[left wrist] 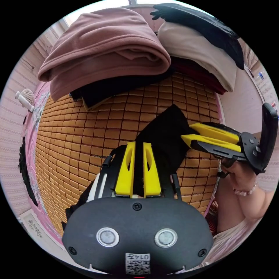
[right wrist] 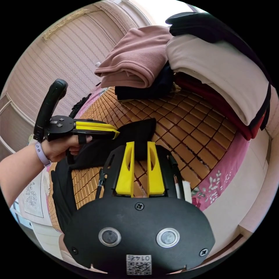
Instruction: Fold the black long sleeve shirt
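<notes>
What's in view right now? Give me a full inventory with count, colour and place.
black shirt: one, black, lifted over the mat, pinched by both grippers
bamboo mat: one, tan, under the shirt
pink sheet: one, floral, under the mat's edge
folded garments: two stacks at the mat's far end; mauve over black, and black over cream over dark red
left gripper: one, yellow jaws, shut on the shirt
right gripper: one, yellow jaws, shut on the shirt
hands: two, one on each gripper's handle
</notes>
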